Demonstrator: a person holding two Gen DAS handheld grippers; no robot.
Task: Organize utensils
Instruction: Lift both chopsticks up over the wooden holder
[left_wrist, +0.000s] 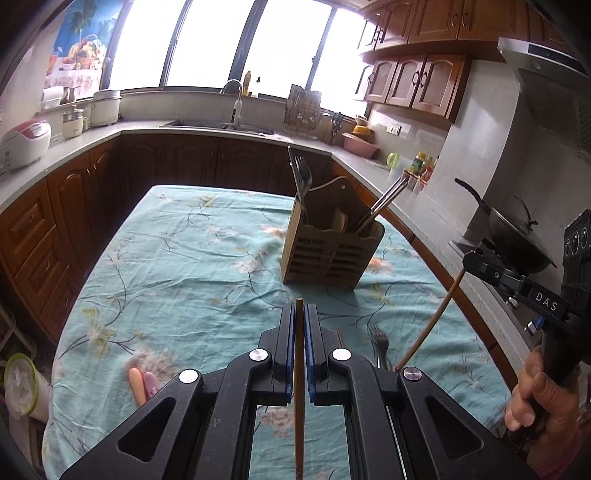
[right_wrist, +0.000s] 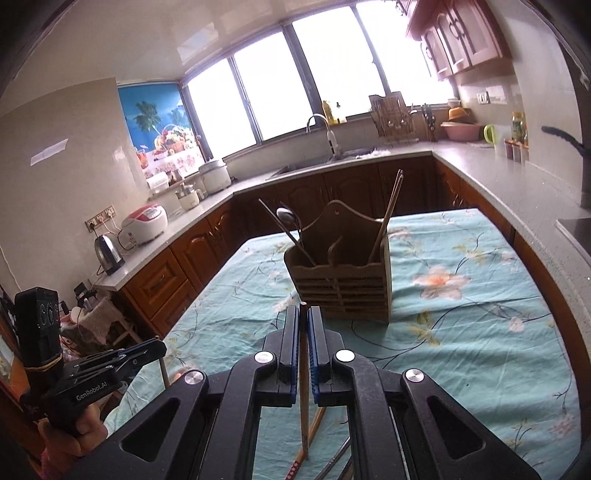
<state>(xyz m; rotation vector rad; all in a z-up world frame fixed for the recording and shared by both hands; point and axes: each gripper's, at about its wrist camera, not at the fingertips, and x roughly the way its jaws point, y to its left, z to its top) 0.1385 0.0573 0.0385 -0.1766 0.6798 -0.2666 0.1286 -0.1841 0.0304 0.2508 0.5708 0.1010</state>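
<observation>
My left gripper (left_wrist: 299, 309) is shut on a brown wooden chopstick (left_wrist: 298, 424) whose tip pokes out just past the pads. My right gripper (right_wrist: 303, 311) is shut on a second wooden chopstick (right_wrist: 303, 413). Both hang above the table, short of the wooden utensil holder (left_wrist: 328, 254) (right_wrist: 343, 288), which stands upright on the floral cloth. Forks (left_wrist: 301, 177) fill its left compartment and metal chopsticks (left_wrist: 384, 203) lean in its right one. In the left wrist view the right gripper (left_wrist: 468, 258) shows at the right with its chopstick (left_wrist: 432, 321). The left gripper (right_wrist: 159, 345) shows at the lower left of the right wrist view.
A fork (left_wrist: 380, 343) and pink and orange utensils (left_wrist: 142, 384) lie on the teal tablecloth (left_wrist: 184, 258). More chopsticks (right_wrist: 316, 430) lie under my right gripper. A wok (left_wrist: 517, 236) sits on the stove to the right. Counters and dark cabinets ring the table.
</observation>
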